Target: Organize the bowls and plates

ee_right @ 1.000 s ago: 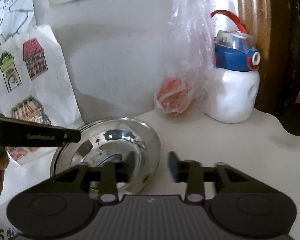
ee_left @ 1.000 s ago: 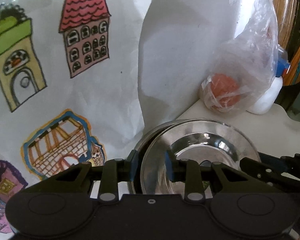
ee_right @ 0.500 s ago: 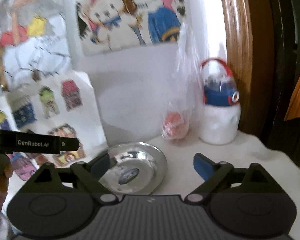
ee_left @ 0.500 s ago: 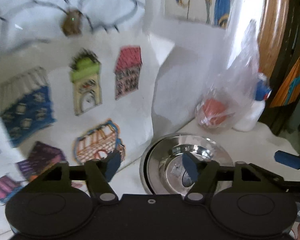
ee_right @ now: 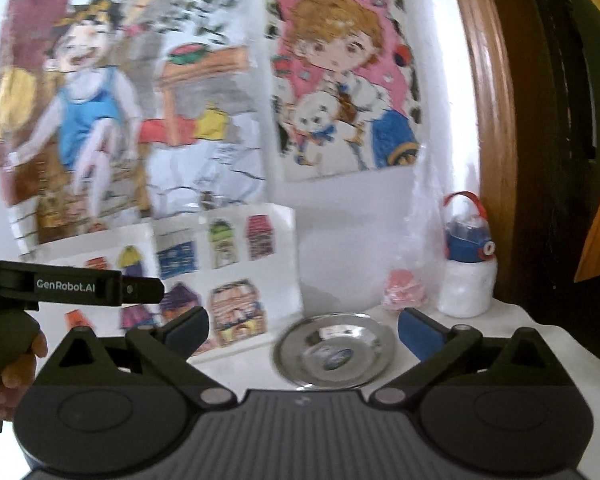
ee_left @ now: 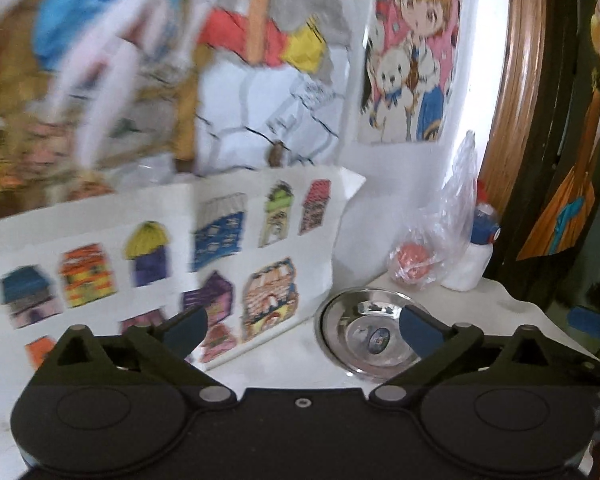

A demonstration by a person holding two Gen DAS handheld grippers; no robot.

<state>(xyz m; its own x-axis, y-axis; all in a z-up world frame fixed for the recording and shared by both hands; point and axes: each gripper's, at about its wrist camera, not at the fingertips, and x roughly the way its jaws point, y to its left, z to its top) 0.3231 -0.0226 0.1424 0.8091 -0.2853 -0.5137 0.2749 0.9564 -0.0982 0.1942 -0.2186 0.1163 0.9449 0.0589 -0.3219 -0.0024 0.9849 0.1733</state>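
With both the left gripper [ee_left: 302, 326] and right gripper [ee_right: 303, 326] opening, empty, short of the plates [ee_right: 334, 350], keep them clear of that stack.

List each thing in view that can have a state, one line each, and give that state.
Left gripper: jaws opening, nothing between them.
Right gripper: jaws opening, nothing between them.
Steel plates: stacked, resting on the table, not held.
Water bottle: upright, lid shut.
Plastic bag: slumped, holding something red.

Both tongs are built from matte black plastic, with blue pads [ee_left: 418, 330] on angled fingers and silver pivot screws. The left tongs [ee_right: 100, 289] are marked "GenRobot.AI" in white; ribbed housing is seen on the right tongs [ee_right: 303, 330].
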